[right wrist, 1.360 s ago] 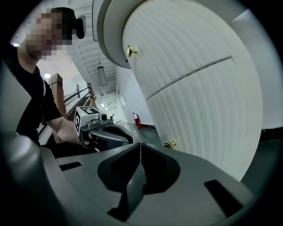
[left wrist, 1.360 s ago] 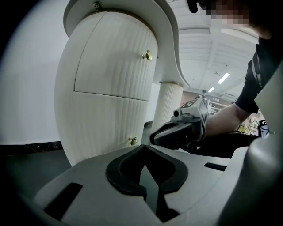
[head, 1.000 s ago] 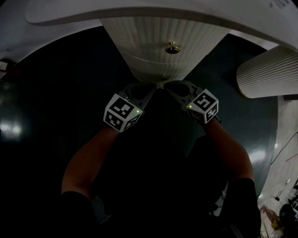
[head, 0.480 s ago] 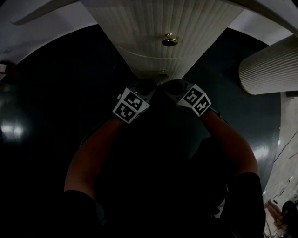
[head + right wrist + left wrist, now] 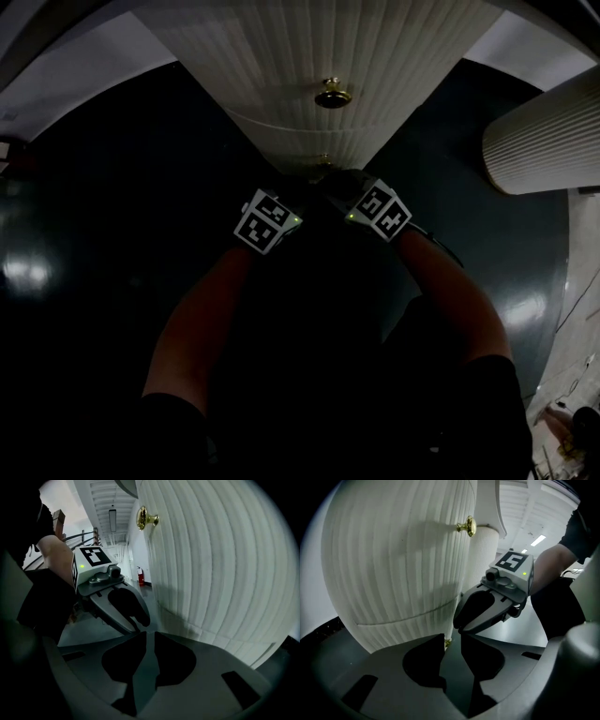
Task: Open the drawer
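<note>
Left gripper view: left tool, jaws slightly apart and empty, sits just beside the lower knob on the drawer, apparently closed; right tool, shut and empty, flanks that knob. Straddle the knob, pinch, pull straight.

L gripper: jaws a narrow slit apart, pads not meeting. R gripper: jaws together, nothing btwn. Both pitched down-fwd, tips converging nose to nose, close together. L cube & R cube face up, green LEDs lit. L forearm & R forearm bare, stretched fwd, angled inward in a V.
</note>
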Motion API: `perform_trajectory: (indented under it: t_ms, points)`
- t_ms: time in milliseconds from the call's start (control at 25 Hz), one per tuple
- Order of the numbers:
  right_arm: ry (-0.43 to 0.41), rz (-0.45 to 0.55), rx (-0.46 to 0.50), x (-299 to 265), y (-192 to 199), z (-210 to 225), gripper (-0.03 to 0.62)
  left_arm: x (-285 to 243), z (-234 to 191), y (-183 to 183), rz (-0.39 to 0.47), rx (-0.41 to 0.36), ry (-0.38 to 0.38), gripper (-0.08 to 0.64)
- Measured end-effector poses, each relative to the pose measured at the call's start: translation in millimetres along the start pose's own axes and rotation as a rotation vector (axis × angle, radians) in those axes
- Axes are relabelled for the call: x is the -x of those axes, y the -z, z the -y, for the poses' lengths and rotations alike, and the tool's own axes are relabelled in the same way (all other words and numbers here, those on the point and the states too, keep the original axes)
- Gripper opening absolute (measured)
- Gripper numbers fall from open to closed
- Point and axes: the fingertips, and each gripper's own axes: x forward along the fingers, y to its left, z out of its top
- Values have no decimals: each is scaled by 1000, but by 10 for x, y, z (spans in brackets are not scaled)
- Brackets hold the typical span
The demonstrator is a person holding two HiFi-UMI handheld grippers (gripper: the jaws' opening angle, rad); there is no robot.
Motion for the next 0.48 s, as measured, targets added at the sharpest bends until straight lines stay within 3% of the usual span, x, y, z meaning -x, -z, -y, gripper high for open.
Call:
perform_trajectory:
  t_ms: [240,480]
  points:
    - [56,-3,-63,-71,155,145,23,-118,-104,239,-67,-35,-38,109]
    - [76,-67,-56,-130,392,176,61,-188,-126,332,-98,-30,-37,109]
